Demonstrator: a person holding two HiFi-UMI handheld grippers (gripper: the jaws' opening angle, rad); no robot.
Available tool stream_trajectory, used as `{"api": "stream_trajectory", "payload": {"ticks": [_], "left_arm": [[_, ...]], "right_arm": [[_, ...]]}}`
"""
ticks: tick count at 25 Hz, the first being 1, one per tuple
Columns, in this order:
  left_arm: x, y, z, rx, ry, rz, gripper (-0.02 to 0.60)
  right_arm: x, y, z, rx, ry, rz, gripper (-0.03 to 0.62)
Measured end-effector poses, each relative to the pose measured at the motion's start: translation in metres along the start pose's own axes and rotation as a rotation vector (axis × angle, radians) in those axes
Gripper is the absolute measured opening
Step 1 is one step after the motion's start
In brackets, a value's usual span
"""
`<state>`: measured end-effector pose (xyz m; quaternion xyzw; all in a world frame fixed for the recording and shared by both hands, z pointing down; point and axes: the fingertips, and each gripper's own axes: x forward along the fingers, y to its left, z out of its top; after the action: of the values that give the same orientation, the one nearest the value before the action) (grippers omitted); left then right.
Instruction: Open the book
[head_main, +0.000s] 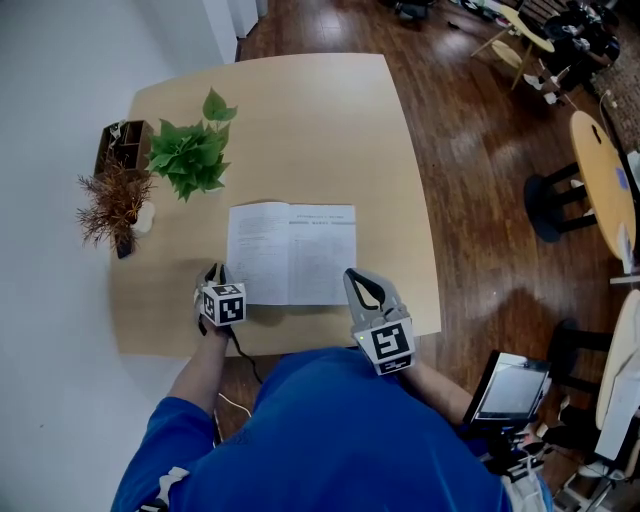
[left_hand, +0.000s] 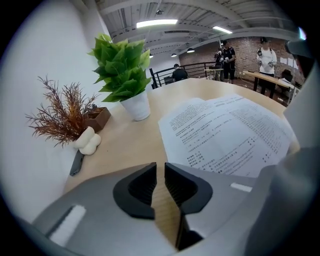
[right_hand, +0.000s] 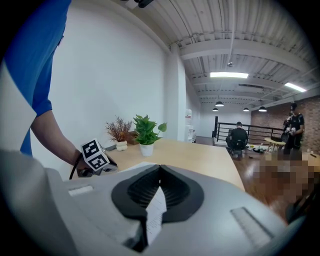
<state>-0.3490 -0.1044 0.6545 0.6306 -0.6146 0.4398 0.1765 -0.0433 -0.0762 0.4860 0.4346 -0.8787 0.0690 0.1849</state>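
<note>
The book (head_main: 290, 252) lies open and flat on the light wooden table (head_main: 300, 110), with printed white pages facing up. My left gripper (head_main: 213, 275) rests at the book's near left corner. In the left gripper view its jaws (left_hand: 160, 167) stand a narrow gap apart with only bare table between them, and the open pages (left_hand: 230, 132) spread to the right. My right gripper (head_main: 355, 280) sits at the book's near right corner. In the right gripper view it (right_hand: 160, 170) is shut on a thin white page (right_hand: 156, 212) that runs down between the pads.
A green potted plant (head_main: 195, 155), a dried brown plant (head_main: 112, 205) in a white vase (left_hand: 89, 141) and a small wooden box (head_main: 122, 145) stand along the table's left side. A dark flat object (left_hand: 76, 163) lies by the vase. Chairs and other tables (head_main: 600, 170) stand to the right.
</note>
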Motion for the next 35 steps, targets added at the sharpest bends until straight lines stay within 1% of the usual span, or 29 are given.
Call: {"api": "stream_trajectory", "payload": {"ticks": [3,5,7,10,14,22,29,35], "left_arm": [[-0.008,0.006,0.000,-0.002,-0.028,0.007,0.021],[-0.010,0.008,0.002,-0.006,-0.048,0.004,0.008],[-0.014,0.008,0.004,-0.012,-0.076,-0.009,0.008],[-0.025,0.004,0.009,-0.025,-0.136,-0.052,0.008],[-0.038,-0.003,0.014,-0.030,-0.195,-0.094,0.008],[-0.056,-0.009,0.015,-0.005,-0.255,-0.145,0.008],[-0.069,-0.021,0.016,0.003,-0.296,-0.193,0.008],[-0.091,-0.040,0.024,-0.015,-0.343,-0.214,0.008]], "right_arm": [[-0.001,0.006,0.005,0.006,-0.009,0.010,0.003],[0.000,0.008,0.008,0.011,-0.014,0.013,0.003],[0.000,0.011,0.009,0.008,-0.015,0.010,0.003],[-0.002,0.016,0.009,-0.006,-0.018,0.000,0.003],[-0.003,0.021,0.012,0.006,-0.031,-0.015,0.003],[-0.010,0.040,0.009,0.017,-0.031,-0.049,0.003],[-0.017,0.050,0.006,0.025,-0.025,-0.076,0.003],[-0.027,0.049,0.001,0.034,-0.038,-0.079,0.003]]}}
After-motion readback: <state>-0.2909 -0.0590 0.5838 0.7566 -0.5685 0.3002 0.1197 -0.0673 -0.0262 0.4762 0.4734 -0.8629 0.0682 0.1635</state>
